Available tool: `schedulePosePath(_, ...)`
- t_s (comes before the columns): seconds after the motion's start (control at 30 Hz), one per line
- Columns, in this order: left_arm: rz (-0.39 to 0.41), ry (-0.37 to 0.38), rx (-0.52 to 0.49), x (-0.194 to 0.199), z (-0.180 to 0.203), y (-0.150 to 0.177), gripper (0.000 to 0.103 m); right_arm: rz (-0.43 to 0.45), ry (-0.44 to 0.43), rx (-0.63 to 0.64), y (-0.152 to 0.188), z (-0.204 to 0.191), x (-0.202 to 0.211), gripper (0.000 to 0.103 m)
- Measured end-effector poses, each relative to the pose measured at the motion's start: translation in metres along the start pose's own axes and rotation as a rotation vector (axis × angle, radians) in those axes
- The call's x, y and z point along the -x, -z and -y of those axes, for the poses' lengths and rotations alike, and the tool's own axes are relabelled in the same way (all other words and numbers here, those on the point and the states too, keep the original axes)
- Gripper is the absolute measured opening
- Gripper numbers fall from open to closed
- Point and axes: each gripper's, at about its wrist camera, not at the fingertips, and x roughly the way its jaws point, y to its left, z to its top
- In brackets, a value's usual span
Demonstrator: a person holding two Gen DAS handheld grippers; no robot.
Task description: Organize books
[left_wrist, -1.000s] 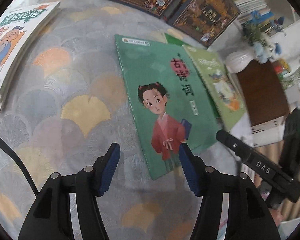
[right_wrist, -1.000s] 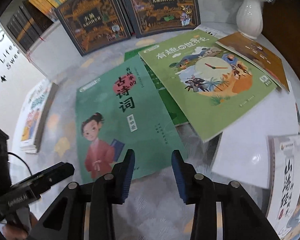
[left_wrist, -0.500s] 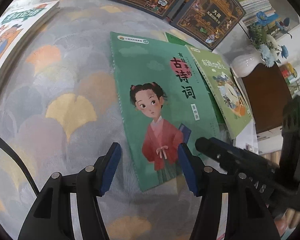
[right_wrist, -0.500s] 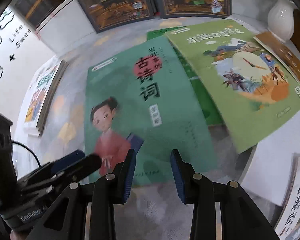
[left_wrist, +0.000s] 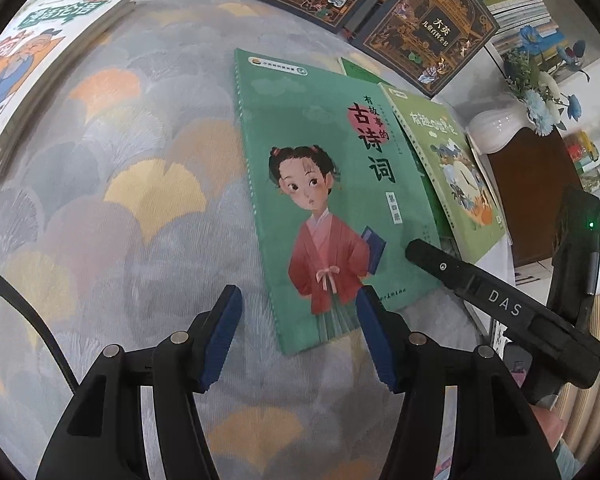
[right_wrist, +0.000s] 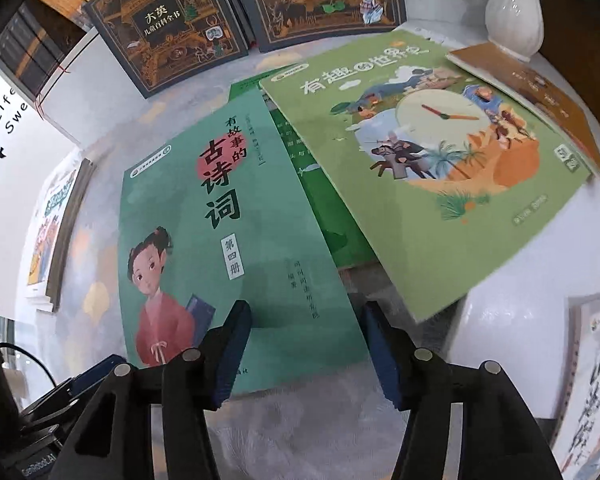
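Since the earlier frame, the right gripper point(right_wrist: 306, 350) has closed in on the near edge of the green poetry book point(right_wrist: 224, 248), jaws parted and empty, straddling its lower right corner. Left gripper point(left_wrist: 298, 338), also parted and empty, hovers at the book's lower edge at frame centre, with bare patterned tablecloth point(left_wrist: 120, 208) open to the left. A light-green book point(right_wrist: 420, 168) overlaps beyond the poetry book's right edge.

A white vase point(right_wrist: 514, 16) of blue flowers point(left_wrist: 540, 92) stands beside a dark wooden cabinet point(left_wrist: 536, 196), on a ginkgo-patterned tablecloth point(left_wrist: 140, 200).
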Motion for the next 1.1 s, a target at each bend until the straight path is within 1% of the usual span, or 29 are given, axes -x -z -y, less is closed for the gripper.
schedulePosePath(0.07,0.002,0.007,0.001,-0.001,0.001,-0.002,0.057,-0.006,-0.012,0.011,-0.001,0.000,0.001,0.045)
schedulePosePath(0.1,-0.001,0.007,-0.005,-0.001,0.002,-0.002,0.058,-0.018,-0.043,0.020,0.000,0.000,0.001,0.039)
schedulePosePath(0.13,0.006,-0.011,-0.018,0.000,0.003,-0.001,0.058,-0.032,-0.071,0.035,0.003,-0.002,0.002,0.039)
schedulePosePath(0.2,-0.005,-0.013,-0.044,0.001,0.002,0.002,0.058,-0.035,-0.054,0.085,0.013,-0.009,0.007,0.039)
schedulePosePath(0.27,-0.030,0.000,-0.076,0.006,-0.001,0.007,0.058,-0.041,-0.046,0.123,0.029,-0.013,0.012,0.039)
schedulePosePath(0.33,-0.059,0.021,-0.095,0.011,-0.006,0.015,0.058,-0.070,-0.065,0.124,0.050,-0.009,0.016,0.039)
schedulePosePath(0.4,-0.106,0.077,-0.084,0.019,-0.016,0.032,0.058,-0.072,-0.079,0.147,0.076,-0.007,0.024,0.039)
schedulePosePath(0.43,-0.119,0.090,-0.081,0.021,-0.019,0.039,0.058,-0.076,-0.077,0.170,0.085,-0.007,0.028,0.039)
schedulePosePath(0.47,-0.136,0.105,-0.078,0.025,-0.021,0.053,0.058,-0.082,-0.075,0.199,0.098,-0.007,0.033,0.039)
schedulePosePath(0.57,-0.161,0.129,-0.077,0.031,-0.021,0.085,0.058,-0.108,-0.082,0.250,0.131,-0.001,0.045,0.040)
schedulePosePath(0.67,-0.180,0.143,-0.067,0.036,-0.023,0.105,0.058,-0.135,-0.111,0.275,0.154,0.010,0.057,0.040)
schedulePosePath(0.77,-0.166,0.130,-0.003,0.042,-0.029,0.110,0.058,-0.138,-0.117,0.228,0.156,0.021,0.061,0.039)
schedulePosePath(0.83,-0.130,0.107,0.045,0.044,-0.033,0.114,0.058,-0.111,-0.091,0.202,0.152,0.027,0.063,0.038)
schedulePosePath(0.9,-0.105,0.091,0.055,0.043,-0.031,0.116,0.058,-0.080,-0.066,0.203,0.146,0.029,0.062,0.037)
schedulePosePath(0.97,-0.090,0.076,0.041,0.041,-0.026,0.117,0.058,-0.081,-0.065,0.201,0.144,0.026,0.058,0.029)
schedulePosePath(1.0,-0.085,0.097,0.035,0.040,-0.024,0.118,0.058,-0.083,-0.072,0.198,0.145,0.026,0.055,0.026)
schedulePosePath(1.03,-0.085,0.122,0.041,0.038,-0.024,0.118,0.058,-0.074,-0.074,0.200,0.144,0.027,0.056,0.025)
schedulePosePath(1.1,-0.062,0.182,0.104,0.038,-0.034,0.118,0.058,-0.065,-0.074,0.230,0.148,0.022,0.058,0.024)
